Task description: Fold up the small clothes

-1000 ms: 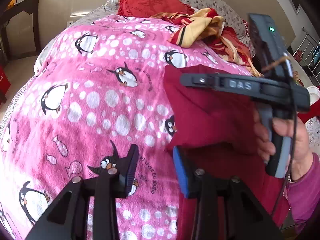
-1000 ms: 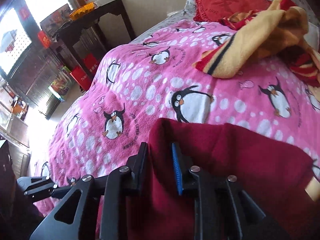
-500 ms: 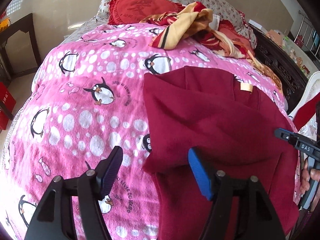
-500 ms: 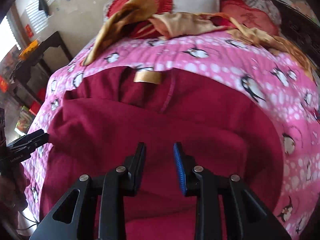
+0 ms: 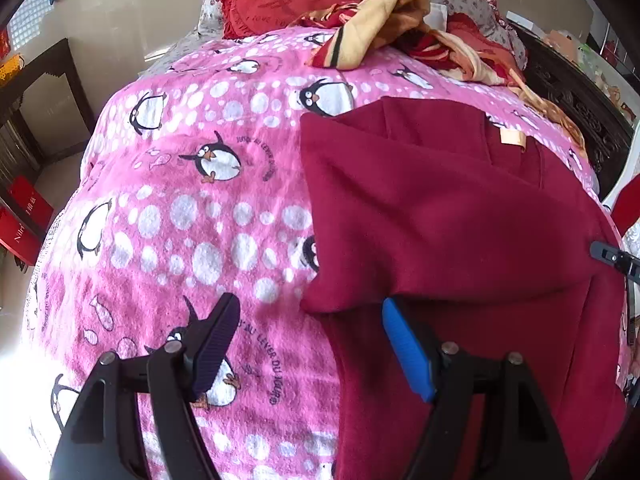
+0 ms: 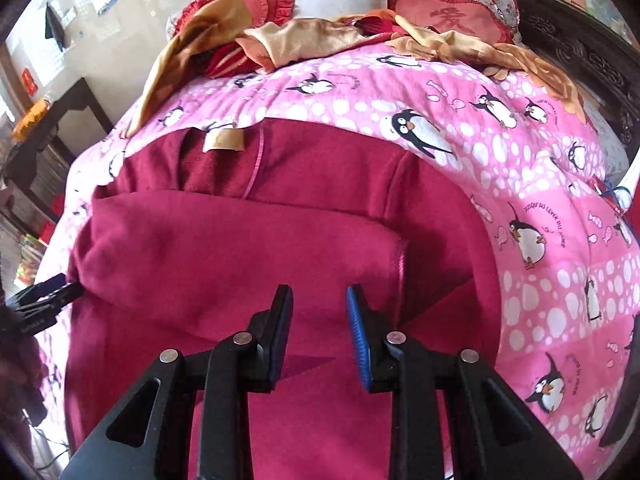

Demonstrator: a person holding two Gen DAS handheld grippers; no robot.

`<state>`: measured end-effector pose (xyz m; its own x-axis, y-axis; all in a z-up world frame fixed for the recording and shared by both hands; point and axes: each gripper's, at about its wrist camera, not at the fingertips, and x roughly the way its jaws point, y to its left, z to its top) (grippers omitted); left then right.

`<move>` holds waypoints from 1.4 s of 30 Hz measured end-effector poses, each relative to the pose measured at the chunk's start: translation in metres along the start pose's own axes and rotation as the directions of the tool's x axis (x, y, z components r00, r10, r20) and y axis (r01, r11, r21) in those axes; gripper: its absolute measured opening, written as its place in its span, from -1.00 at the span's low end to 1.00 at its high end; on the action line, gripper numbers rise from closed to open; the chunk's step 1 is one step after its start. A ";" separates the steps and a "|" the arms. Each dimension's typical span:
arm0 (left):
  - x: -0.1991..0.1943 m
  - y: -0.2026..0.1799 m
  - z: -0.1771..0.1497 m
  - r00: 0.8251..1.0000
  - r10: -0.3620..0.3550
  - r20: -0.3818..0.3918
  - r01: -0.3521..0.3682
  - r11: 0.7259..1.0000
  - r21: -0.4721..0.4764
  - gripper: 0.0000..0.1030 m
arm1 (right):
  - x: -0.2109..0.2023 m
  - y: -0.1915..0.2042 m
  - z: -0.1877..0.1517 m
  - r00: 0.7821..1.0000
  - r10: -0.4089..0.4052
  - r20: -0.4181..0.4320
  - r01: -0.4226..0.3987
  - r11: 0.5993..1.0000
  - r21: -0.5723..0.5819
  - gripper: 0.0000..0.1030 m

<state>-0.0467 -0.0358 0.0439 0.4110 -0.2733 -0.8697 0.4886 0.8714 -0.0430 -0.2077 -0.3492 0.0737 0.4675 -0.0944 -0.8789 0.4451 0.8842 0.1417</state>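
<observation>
Left wrist view: left claw (image 5: 308, 344) wide open, holding nothing, hovering over the lower-left corner of the dark red garment (image 5: 440, 220). Garment lies flat on the penguin blanket (image 5: 180, 200) covering the bed, toward the bed's right side and near edge, collar tag (image 6: 223, 140) pointing to the head end. One flap is already folded across the body, so a doubled layer sits on top; its fold edge lies just ahead of the blue pad.

Right wrist view: right claw (image 6: 318, 332) is parted too, empty, above the garment's middle near the stitched hem of the folded flap.

Judgement: both claws are released so the fold can settle flat; the next grab is probably at the near hem. Loose yellow-red clothes (image 5: 380, 28) are piled by the pillows (image 6: 444, 12), well apart and out of the working area.
</observation>
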 end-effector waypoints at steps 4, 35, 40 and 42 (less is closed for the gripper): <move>-0.010 -0.002 -0.001 1.000 0.006 0.014 -0.006 1.000 0.003 0.50 | 0.010 0.007 -0.008 0.997 -0.068 -0.020 0.067 0.997 -0.039 -0.75; -0.043 -0.070 -0.033 0.996 -0.087 -0.007 0.087 0.992 0.097 0.50 | -0.062 -0.035 -0.078 0.993 0.104 -0.049 -0.099 0.990 0.097 -0.69; -0.048 -0.076 -0.047 0.996 -0.082 -0.021 0.084 0.990 0.115 0.50 | -0.072 -0.019 -0.102 0.980 0.171 -0.105 -0.166 0.985 0.056 -0.69; -0.052 -0.076 -0.050 0.996 -0.087 -0.021 0.089 0.990 0.111 0.50 | -0.079 -0.013 -0.111 0.971 0.211 -0.115 -0.206 0.977 0.058 -0.69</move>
<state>-0.1433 -0.0675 0.0675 0.3508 -0.3399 -0.8726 0.6054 0.7932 -0.0657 -0.3353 -0.3022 0.0903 0.4596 0.1478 -0.8758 0.3829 0.8567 0.3455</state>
